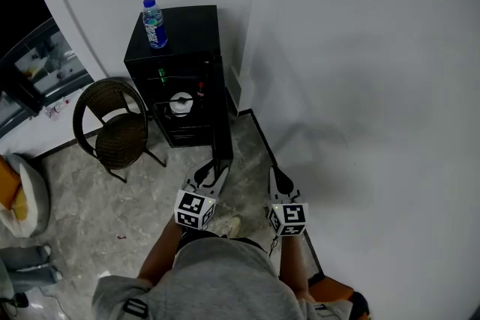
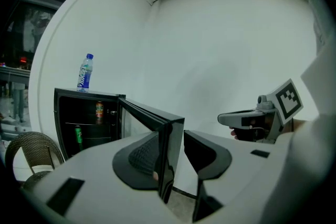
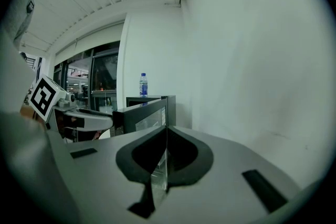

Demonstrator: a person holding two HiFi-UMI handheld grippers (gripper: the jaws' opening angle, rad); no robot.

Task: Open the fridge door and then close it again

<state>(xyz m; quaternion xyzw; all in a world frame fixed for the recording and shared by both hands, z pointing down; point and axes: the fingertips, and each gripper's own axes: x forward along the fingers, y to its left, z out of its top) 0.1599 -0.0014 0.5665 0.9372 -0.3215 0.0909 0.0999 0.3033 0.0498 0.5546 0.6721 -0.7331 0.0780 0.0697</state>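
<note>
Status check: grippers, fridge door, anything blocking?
Left gripper clamped on fridge door edge; right gripper shut, empty. Door swung wide open, not yet closed. Chair beside fridge, clear of door's swing.

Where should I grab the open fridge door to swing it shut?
Take the fridge door by its free vertical edge, far from the hinge, coming edge-on so the tongs straddle the thin panel. The left tongs clamp it there.
</note>
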